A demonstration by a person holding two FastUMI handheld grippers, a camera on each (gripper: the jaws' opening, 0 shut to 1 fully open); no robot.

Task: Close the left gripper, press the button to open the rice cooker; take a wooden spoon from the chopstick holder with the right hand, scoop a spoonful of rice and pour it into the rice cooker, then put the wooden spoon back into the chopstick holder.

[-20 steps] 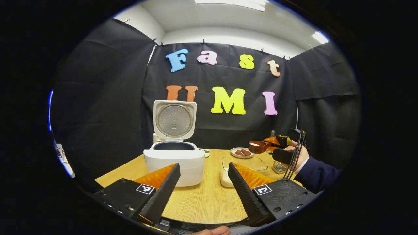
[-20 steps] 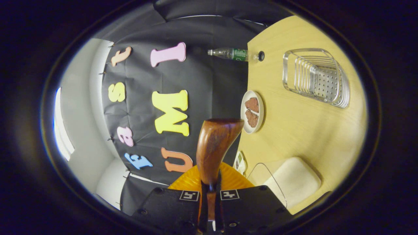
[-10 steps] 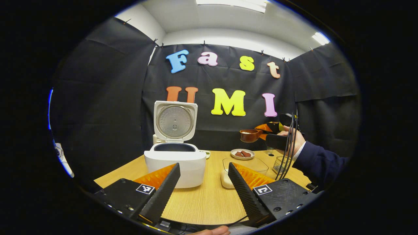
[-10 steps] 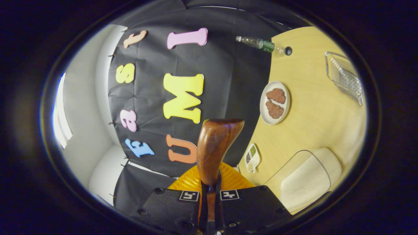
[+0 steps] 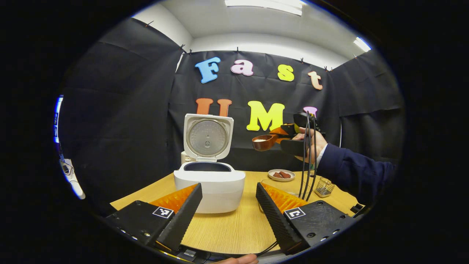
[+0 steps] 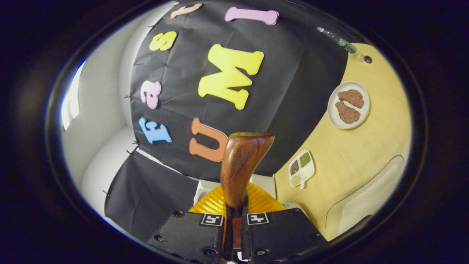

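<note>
The white rice cooker stands on the table with its lid up. My left gripper is open in front of it, holding nothing. Up at the right, a hand carries my right gripper, shut on the wooden spoon. The spoon's bowl holds white rice and hangs to the right of the lid, higher than the pot. In the right gripper view the spoon rises from between the shut fingers of the right gripper, and the cooker's white lid edge shows just behind. The mesh chopstick holder stands at the far right.
A plate of brown food sits at the table's back. A small divided dish lies near the cooker. The clear rice container sits on the wooden table, and a bottle stands by the wall. Cables hang from the right hand.
The right hand has lifted the rice-filled spoon up and leftward from near the container toward the open cooker. The left gripper has stayed open and nearly still.
</note>
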